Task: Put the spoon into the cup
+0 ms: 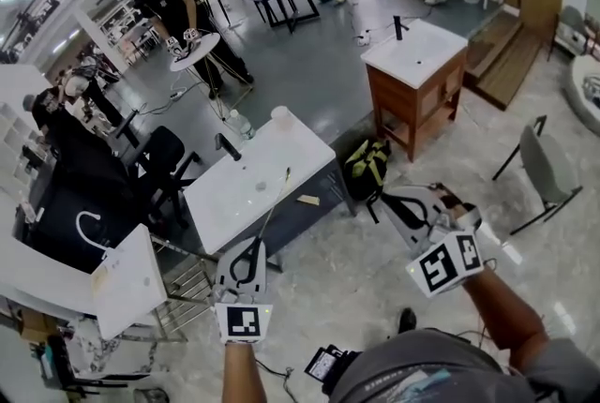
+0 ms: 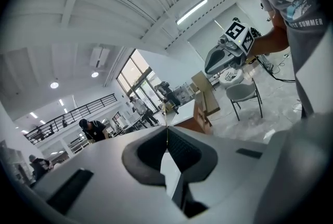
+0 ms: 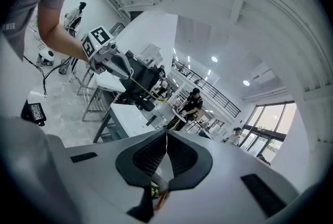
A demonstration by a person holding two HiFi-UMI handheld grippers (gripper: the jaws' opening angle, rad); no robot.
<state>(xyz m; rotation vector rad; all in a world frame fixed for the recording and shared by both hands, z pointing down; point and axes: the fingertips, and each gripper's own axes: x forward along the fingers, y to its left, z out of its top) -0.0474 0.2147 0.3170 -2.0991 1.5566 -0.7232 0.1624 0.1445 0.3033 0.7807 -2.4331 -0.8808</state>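
White table (image 1: 234, 204) down below in the head view, on a pale shiny floor. Got a pale cup (image 1: 279, 118) standing at the far corner of it, w/ a clear bottle (image 1: 240, 124) near that corner and some black thing (image 1: 228, 146) at the far left edge, can't tell what tbh. Also a small tan bit (image 1: 307, 200) lying by the right edge.

Pinching the thin handle of the spoon (image 1: 274, 204) w/ the left gripper (image 1: 256, 244), jaws pressed tight on it, same in the left gripper view w/ just a thin yellowish line poking out past the tips. Sticking out ahead over the table approx mid-top, well apart from the cup, so not in there yet.

Holding the right gripper (image 1: 384, 199) off to the right over the floor, marker cube facing up, near a black and green bag (image 1: 367, 169) leaning by the table. Jaws pressed together there too, nothing between them afaict.

Further back: a wooden cabinet w/ a white sink top (image 1: 417, 78), a grey chair (image 1: 544, 171) to the right, and a few ppl around other tables.
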